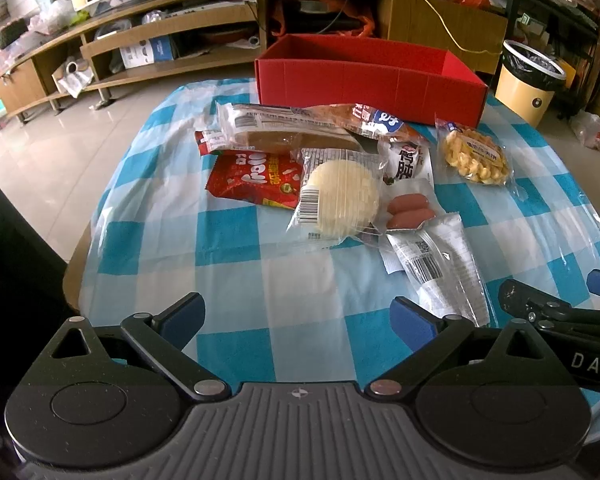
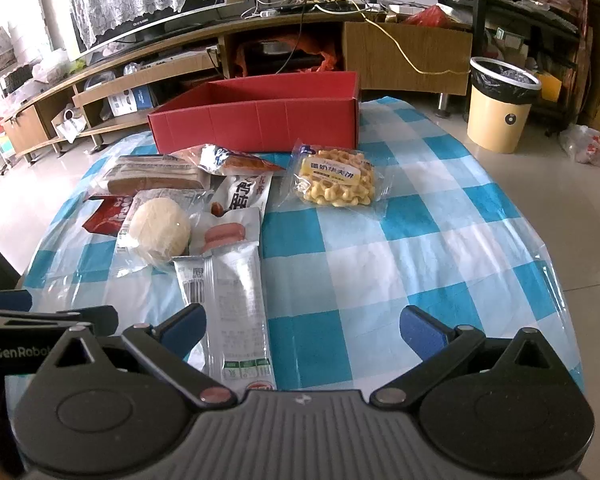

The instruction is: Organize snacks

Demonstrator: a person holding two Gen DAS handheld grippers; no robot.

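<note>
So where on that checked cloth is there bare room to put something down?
The near right of the checked cloth, in front of the waffle pack and right of the long white packet, is bare. So is the near left, before the round bun. In front of the red box the snacks overlap. Both grippers are open and hold nothing.

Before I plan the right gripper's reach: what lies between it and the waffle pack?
Only bare checked tablecloth lies between the right gripper and the waffle pack, seen in the right wrist view.
</note>
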